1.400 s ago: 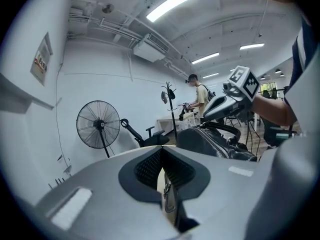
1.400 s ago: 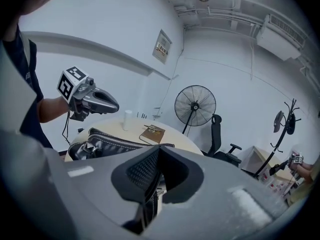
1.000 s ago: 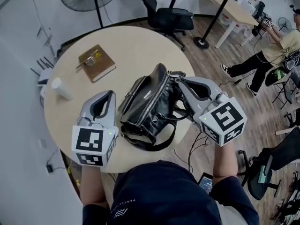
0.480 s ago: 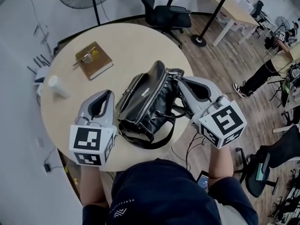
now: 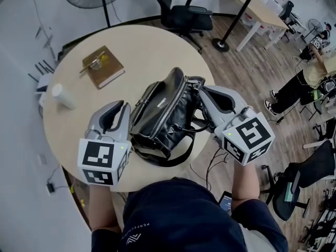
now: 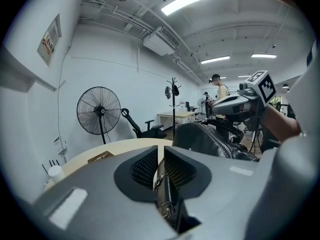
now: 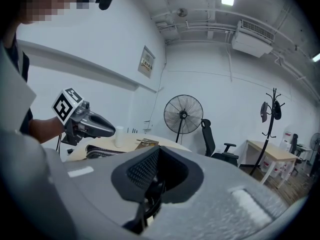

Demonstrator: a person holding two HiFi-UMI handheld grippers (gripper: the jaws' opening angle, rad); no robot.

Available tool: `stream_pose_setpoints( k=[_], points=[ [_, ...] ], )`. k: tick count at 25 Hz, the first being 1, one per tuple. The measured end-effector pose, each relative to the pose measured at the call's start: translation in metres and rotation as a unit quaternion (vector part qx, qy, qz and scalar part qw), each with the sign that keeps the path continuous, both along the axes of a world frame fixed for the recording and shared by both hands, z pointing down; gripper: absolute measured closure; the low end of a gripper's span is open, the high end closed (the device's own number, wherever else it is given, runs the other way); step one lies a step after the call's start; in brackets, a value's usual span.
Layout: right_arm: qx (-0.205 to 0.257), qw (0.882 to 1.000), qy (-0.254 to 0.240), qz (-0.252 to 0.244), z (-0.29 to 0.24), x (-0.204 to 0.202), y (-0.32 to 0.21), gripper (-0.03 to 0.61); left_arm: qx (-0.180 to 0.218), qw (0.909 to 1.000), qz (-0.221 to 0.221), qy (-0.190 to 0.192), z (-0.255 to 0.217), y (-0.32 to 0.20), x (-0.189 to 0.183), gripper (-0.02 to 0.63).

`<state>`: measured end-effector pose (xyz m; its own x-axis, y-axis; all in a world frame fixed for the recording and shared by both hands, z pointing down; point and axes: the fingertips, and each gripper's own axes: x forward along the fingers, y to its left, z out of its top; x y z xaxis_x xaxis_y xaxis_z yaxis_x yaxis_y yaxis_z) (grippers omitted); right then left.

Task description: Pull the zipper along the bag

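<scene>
A black leather bag [image 5: 168, 109] lies on the round table [image 5: 147, 51], its silver zipper [image 5: 169, 108] running along the top. My left gripper [image 5: 126, 105] lies along the bag's left side. In the left gripper view its jaws [image 6: 161, 156] have just been opening and show a narrow gap, with a black strap edge and metal clasp [image 6: 161, 176] low between them, not pressed. My right gripper [image 5: 199, 90] is at the bag's far right end. In the right gripper view it [image 7: 156, 169] is shut on a black strap piece of the bag.
A brown notebook with a pen [image 5: 102, 67] and a white cup [image 5: 62, 96] sit on the table's far left. The table edge runs close under both grippers. Beyond it stand an office chair [image 5: 178, 12], a fan, desks, and a seated person [image 5: 310, 72].
The bag and both grippers keep their places on the table. Only the head view has shifted a little.
</scene>
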<state>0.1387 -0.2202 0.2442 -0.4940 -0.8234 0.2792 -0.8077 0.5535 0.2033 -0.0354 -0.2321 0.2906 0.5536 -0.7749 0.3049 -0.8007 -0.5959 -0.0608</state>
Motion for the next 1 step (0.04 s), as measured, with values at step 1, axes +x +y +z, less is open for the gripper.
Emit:
stream_pose_setpoints(
  k=[1],
  points=[
    [0.000,1.000,-0.001,0.001,0.0004,0.0002,-0.0005,0.575,0.000,1.0000,0.000,-0.001,0.0004,-0.0003,0.0000,0.576]
  ],
)
